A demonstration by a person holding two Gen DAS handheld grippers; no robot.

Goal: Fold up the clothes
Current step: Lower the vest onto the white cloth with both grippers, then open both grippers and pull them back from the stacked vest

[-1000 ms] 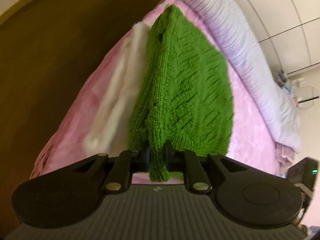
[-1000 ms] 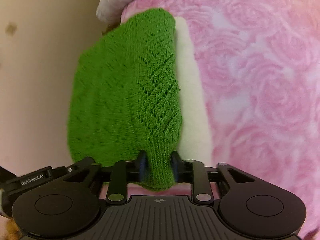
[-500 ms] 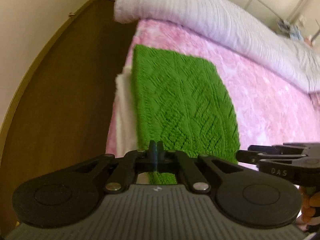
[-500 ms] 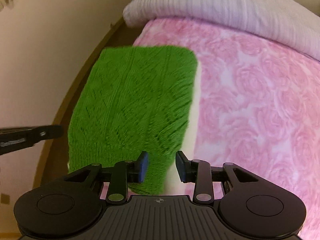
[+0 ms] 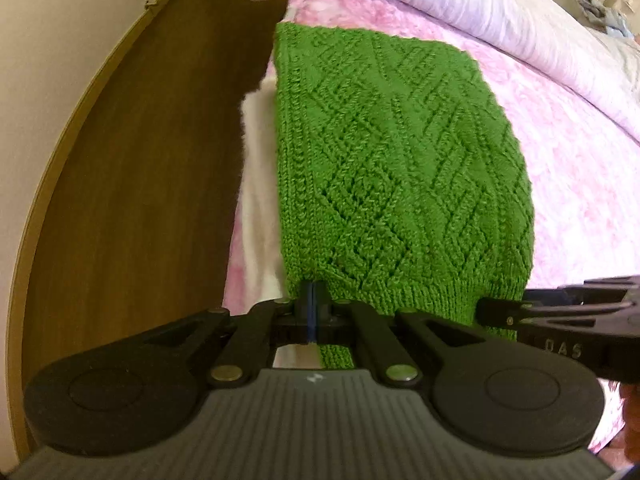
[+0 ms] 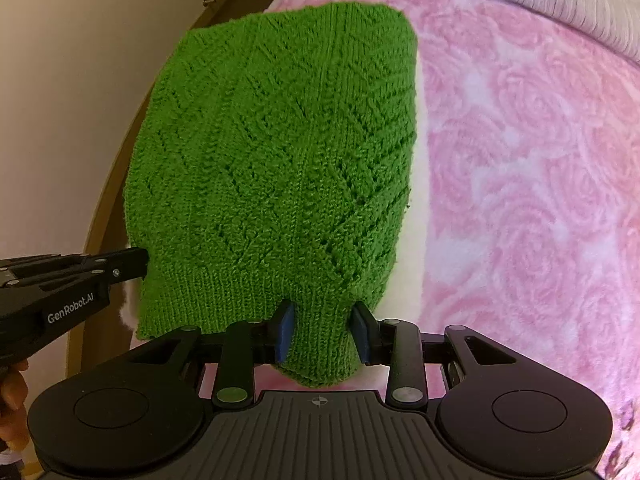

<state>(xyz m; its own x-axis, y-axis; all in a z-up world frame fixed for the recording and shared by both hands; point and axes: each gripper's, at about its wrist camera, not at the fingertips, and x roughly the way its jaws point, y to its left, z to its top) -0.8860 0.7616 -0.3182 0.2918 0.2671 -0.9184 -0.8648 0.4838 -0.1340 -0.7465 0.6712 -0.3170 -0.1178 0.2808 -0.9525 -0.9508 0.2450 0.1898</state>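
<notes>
- My left claw [image 5: 313, 307]: the two fingers are pressed together at the near left corner of the green knitted garment [image 5: 392, 168]; a strip of ribbed hem shows just below them, but I cannot tell whether any knit is pinched between them.
- My right claw [image 6: 323, 330]: fingers apart, blue pads either side of the ribbed hem at the near right corner, not clamped on it.
- In the right view the left claw enters at 9 o'clock, its tip at the garment's left edge.
- The garment lies folded flat, a rough rectangle running toward 12 o'clock.
- Under it, a white cloth [image 5: 260, 200] shows along both long edges.
- Both rest on the pink rose-patterned bed [image 6: 528, 168], near its edge.
- A pale striped duvet [image 5: 460, 4] is bunched at 12 to 2 o'clock.
- Brown floor [image 5: 140, 184] at 9 o'clock.
</notes>
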